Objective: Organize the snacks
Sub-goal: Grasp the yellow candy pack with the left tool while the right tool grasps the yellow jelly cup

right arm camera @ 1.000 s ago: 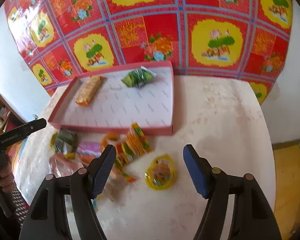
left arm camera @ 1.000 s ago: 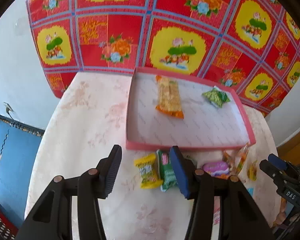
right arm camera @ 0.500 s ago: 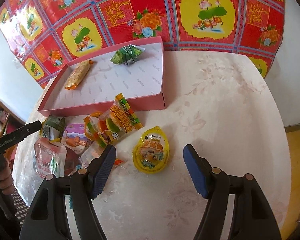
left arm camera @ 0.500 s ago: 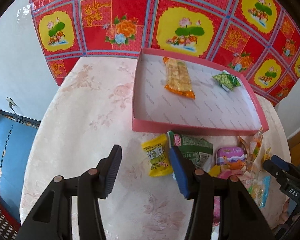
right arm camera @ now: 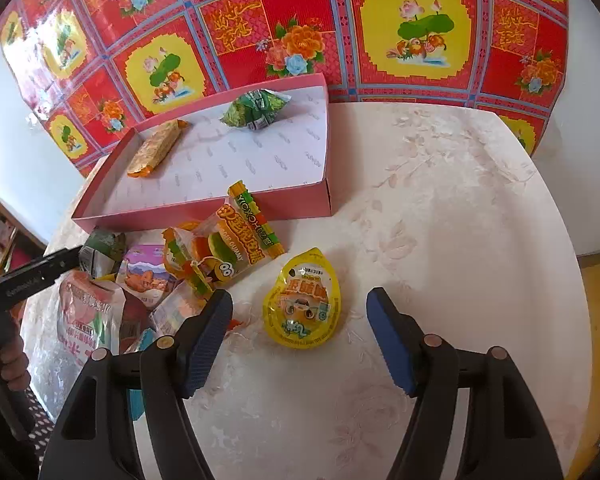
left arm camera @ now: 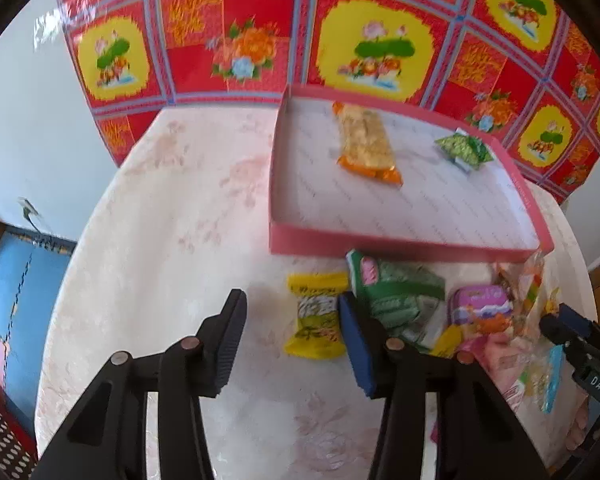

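Note:
A pink tray [left arm camera: 400,246] on the pale table holds an orange bar [left arm camera: 366,144] and a small green packet [left arm camera: 464,150]. In front of it lie loose snacks. My left gripper [left arm camera: 292,300] points down over a yellow packet [left arm camera: 316,320]; its jaws are closing, and the packet lies between them by the right finger, unpressed. A green packet [left arm camera: 400,296] lies just right of it. My right gripper [right arm camera: 300,298] stands open around a yellow teardrop jelly pack [right arm camera: 302,300] without touching it. The tray [right arm camera: 204,212] is also in the right wrist view.
A burger gummy bag [right arm camera: 220,248], a purple packet [right arm camera: 148,272] and a pink-white pouch [right arm camera: 84,316] are piled left of the jelly pack. A red and yellow patterned cloth [right arm camera: 300,20] hangs behind the table. A person's hand [right arm camera: 4,356] grips the left tool.
Both grippers have sunk toward the table, so the loose snacks look nearer. The yellow packet now lies between the left fingers, which stand slightly closer together. The right jaws kept their width.

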Demonstrator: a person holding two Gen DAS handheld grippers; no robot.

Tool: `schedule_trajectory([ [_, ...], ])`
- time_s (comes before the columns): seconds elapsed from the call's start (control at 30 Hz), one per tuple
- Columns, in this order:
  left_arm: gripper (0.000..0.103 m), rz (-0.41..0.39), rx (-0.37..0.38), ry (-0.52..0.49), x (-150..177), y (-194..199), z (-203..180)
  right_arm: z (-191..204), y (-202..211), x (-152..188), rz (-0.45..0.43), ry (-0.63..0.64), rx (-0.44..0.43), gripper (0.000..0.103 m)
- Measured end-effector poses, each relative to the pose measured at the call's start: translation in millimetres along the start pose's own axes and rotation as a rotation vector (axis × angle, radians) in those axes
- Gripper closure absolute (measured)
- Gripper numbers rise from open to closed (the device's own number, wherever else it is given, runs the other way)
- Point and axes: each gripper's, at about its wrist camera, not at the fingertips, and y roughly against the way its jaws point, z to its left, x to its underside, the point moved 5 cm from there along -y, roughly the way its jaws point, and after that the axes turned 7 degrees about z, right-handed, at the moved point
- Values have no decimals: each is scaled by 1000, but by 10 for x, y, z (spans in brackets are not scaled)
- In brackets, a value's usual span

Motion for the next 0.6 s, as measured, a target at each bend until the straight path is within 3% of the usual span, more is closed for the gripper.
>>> schedule_trajectory([
  [0.6, 59, -24, -20, -48, 42, 21, 10, 26, 20, 82, -83, 28, 47, 35],
])
